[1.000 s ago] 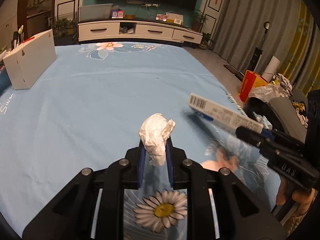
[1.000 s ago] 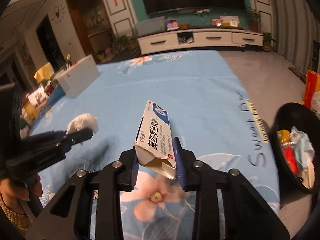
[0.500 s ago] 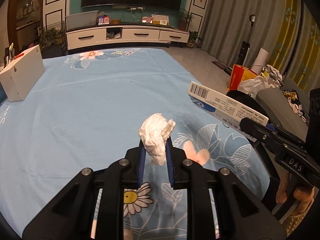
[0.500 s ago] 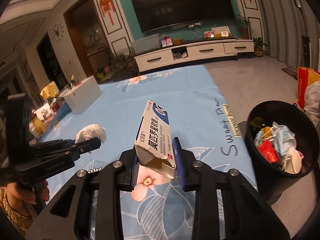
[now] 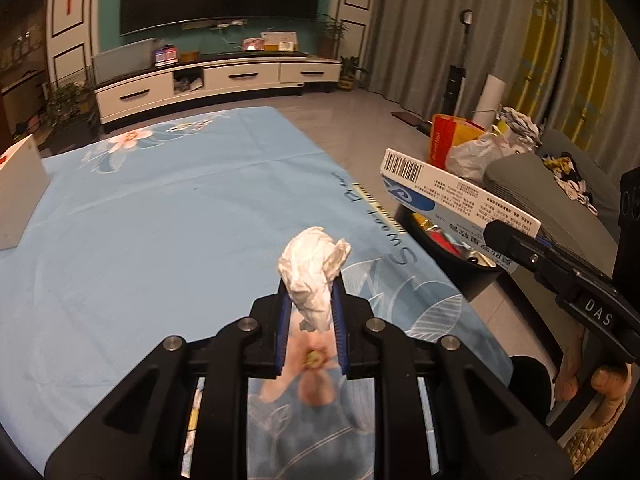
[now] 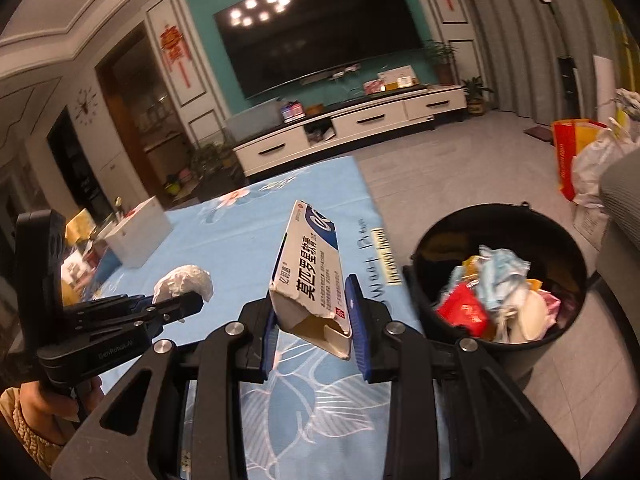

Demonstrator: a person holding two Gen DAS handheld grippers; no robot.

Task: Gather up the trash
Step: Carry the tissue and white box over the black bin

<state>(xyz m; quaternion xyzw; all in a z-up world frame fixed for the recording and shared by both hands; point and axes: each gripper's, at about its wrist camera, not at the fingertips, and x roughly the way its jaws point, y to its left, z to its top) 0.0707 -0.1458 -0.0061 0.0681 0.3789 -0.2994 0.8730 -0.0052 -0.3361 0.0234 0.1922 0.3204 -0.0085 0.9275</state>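
The left gripper [image 5: 311, 322] pinches a crumpled white tissue wad [image 5: 312, 270] between its blue pads, the wad sticking up above the fingertips; the right gripper [image 6: 316, 336] clamps a long white-and-blue carton [image 6: 310, 270] near its torn open end, the carton's far end tilting up and away. Both are held in the air above the near right corner of a light blue flowered cloth [image 5: 140, 220]; the cloth's right edge, printed with lettering, runs just beside the black trash bin [image 6: 500, 344], which stands on the grey tiled floor [image 6: 460, 172] right of that edge; the bin's mouth is open and partly filled with crumpled paper and red and blue scraps, its rim unobstructed. In the left wrist view the carton's barcoded end overlaps the bin's near rim. Beyond the bin the floor lies open up to a low white TV cabinet [image 6: 352, 128]; to the right a grey sofa [image 5: 560, 200] edge and a red bag [image 6: 568, 152] with white plastic bags close in that side. On the cloth's far left sits a white box [image 6: 138, 236], well apart from both grippers; the middle of the cloth is bare.
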